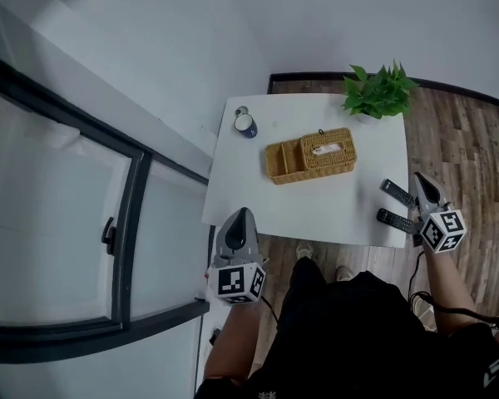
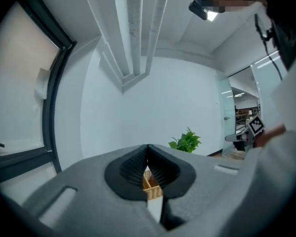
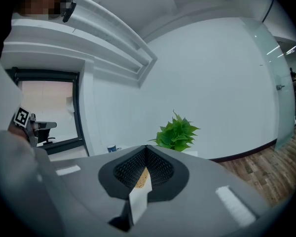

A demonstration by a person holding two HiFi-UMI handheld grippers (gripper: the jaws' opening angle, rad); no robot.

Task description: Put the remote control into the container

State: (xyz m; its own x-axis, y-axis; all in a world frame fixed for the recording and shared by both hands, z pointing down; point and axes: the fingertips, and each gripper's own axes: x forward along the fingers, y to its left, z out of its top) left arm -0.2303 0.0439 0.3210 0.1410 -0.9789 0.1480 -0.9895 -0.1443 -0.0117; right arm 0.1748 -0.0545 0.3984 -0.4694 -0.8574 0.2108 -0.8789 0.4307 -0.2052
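Right now both our grippers are pressed together and empty. The left gripper (image 1: 244, 213) hangs off the worktop's near-left edge, and the right gripper (image 1: 419, 179) is at the near-right corner, just beside the remotes. Two remotes lie flat on the worktop (image 1: 316, 206), a near remote (image 1: 397, 220) and a far remote (image 1: 397, 193). Both are close to the right edge and well apart from the basket (image 1: 310, 156) in the middle. Nothing is held, so we judge the step in hand to be the pick-up.

To do it well, we should spread the right gripper wide before coming down, then straddle one remote across its narrow width, near its middle, so it does not tip when lifted. A remote is thin and lies flat, so the tips likely need to reach the worktop on both sides before we close. We should take care not to nudge it outward, since the edge is near and a push could send it to the floor.

For the drop, we would aim at the open compartments on the basket's left side, because the right part looks covered. Turning the remote to run along the compartment should let it slide in. The left gripper can stay clear, or steady the basket if it shifts
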